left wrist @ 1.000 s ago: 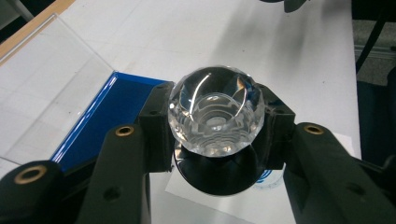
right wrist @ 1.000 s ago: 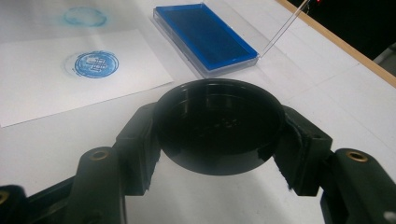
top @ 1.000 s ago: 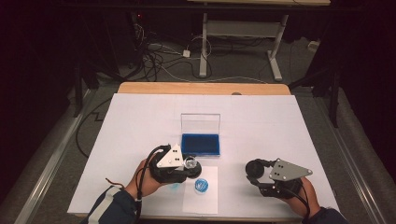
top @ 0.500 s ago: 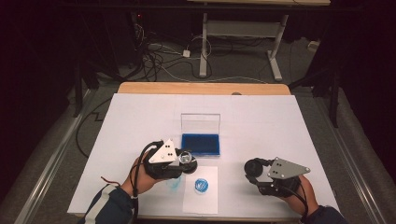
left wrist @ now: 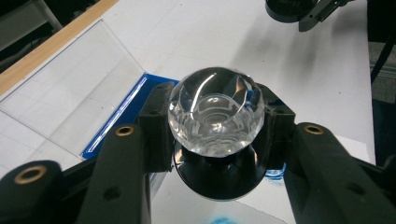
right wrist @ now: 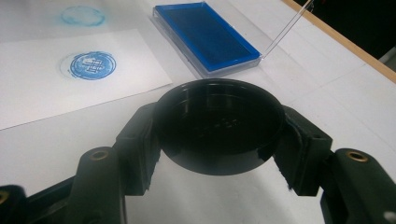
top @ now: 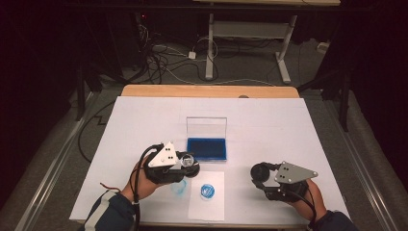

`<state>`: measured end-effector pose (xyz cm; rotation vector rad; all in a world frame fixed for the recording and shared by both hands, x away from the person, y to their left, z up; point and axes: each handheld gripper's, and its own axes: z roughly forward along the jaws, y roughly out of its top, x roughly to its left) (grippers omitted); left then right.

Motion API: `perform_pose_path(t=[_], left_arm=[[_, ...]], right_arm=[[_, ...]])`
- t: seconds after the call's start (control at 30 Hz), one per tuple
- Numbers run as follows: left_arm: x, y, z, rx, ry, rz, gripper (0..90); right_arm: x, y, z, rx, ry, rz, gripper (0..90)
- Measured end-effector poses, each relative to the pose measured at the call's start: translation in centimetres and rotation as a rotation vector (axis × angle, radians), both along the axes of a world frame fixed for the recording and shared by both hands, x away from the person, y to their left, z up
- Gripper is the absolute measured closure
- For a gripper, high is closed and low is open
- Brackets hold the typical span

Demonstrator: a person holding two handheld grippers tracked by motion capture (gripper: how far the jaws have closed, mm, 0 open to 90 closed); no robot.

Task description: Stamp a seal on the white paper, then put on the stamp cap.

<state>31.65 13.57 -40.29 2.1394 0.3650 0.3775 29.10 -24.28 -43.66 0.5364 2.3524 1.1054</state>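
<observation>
Blue ink pad [top: 207, 148] lay in its clear case [top: 206, 129], lid standing open behind it, at the table's [top: 298, 130] middle. Just in front, the left gripper [top: 188, 163] was clamped on a clear-knobbed stamp [left wrist: 214, 112], held above the white sheet [top: 207, 207] bearing a round blue print [top: 208, 190]. Compared with half a second before, it had swung rightward, closer to the case. The right gripper [top: 263, 174] gripped a black cap [right wrist: 218, 125], hardly moved.
</observation>
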Motion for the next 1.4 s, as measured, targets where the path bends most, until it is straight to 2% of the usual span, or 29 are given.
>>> perform_pose_path(t=[0.43,0.67,0.93,1.13,1.23,1.3,1.4], left_arm=[[0.0,0.4,0.1,-0.004,-0.002,0.012,54.1],[0.0,0.5,0.4,-0.024,-0.006,0.017,54.1],[0.1,-0.2,0.8,-0.044,-0.013,0.003,54.1],[-0.1,-0.7,1.2,-0.076,-0.014,-0.01,54.1],[-0.1,-1.0,1.4,-0.079,-0.02,-0.019,54.1],[-0.1,-1.2,1.5,-0.076,-0.034,-0.011,54.1],[-0.1,-1.2,1.6,-0.087,-0.035,-0.006,54.1]], right_arm=[[0.1,0.2,-0.1,-0.005,0.001,0.007,38.6],[0.0,0.3,-0.1,-0.01,0.004,0.008,38.6],[-0.1,0.6,-0.2,-0.008,0.008,0.009,38.6],[-0.3,1.9,-0.2,-0.006,0.007,0.043,38.6],[-0.2,3.0,-0.2,-0.004,0.009,0.066,38.6],[-0.2,3.7,-0.2,-0.004,0.009,0.082,38.6],[0.0,4.4,-0.3,-0.003,0.008,0.092,38.6]])
